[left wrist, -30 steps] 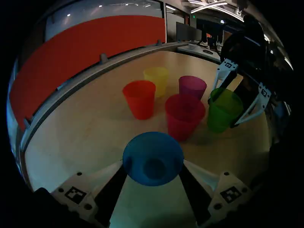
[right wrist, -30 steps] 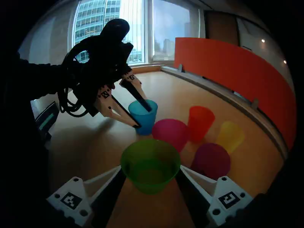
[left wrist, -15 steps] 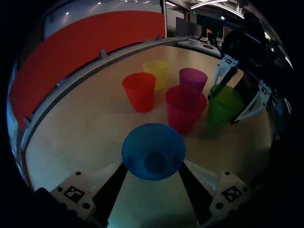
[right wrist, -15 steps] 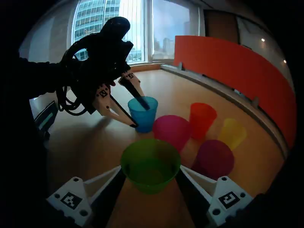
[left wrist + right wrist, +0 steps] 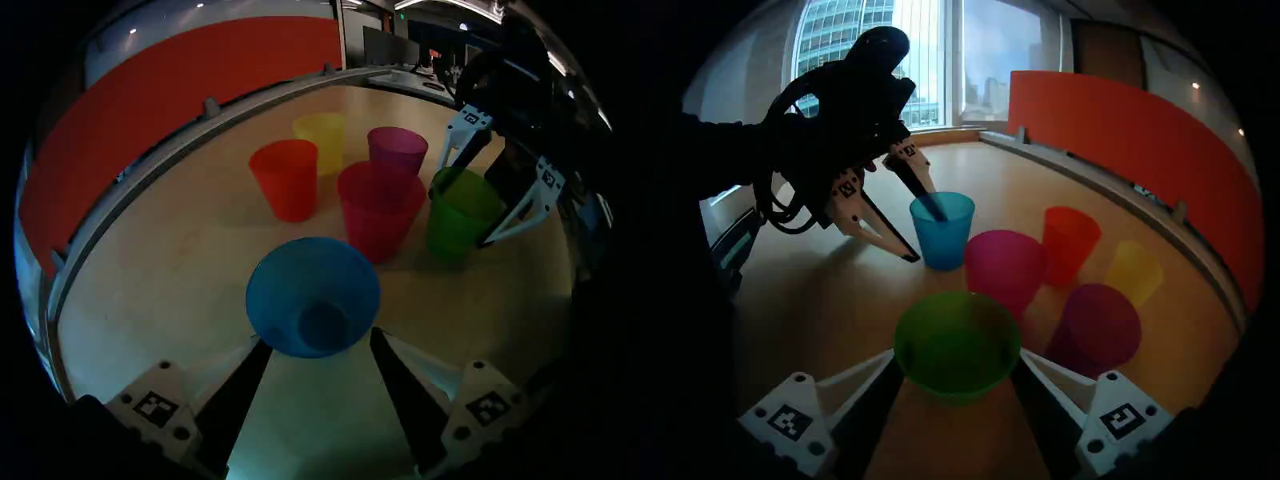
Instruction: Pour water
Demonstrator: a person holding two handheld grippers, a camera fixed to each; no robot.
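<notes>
**Pour water: stage before the pour.** The blue cup (image 5: 312,296) is being gripped by the left gripper (image 5: 318,342), whose fingers are being pressed to the cup's wall below the rim. The green cup (image 5: 958,344) is being gripped in the same way by the right gripper (image 5: 958,362). Both cups are being held upright. Whether they are being rested on the table (image 5: 160,264) or raised just off it cannot be told.

No stream is being seen and neither mouth is being tipped over another cup, so the pour is being judged as not yet begun. Bringing one cup over the other, tilting it and setting it down are being counted as left to do.

In the left gripper view, the red cup (image 5: 284,178) is being shown at 12 o'clock from the blue cup. The pink cup (image 5: 380,206) is at 1 o'clock and the green cup at 2 o'clock. The yellow cup (image 5: 322,138) and purple cup (image 5: 398,148) are standing beyond. This view is also looking down to the blue cup's base, where no water is being made out.

The right gripper view is instead looking into the green cup, whose contents cannot be told. At 11 o'clock it is showing the left gripper from the side, held from a dark sleeve (image 5: 720,152), with one finger being seen through the blue wall.
</notes>
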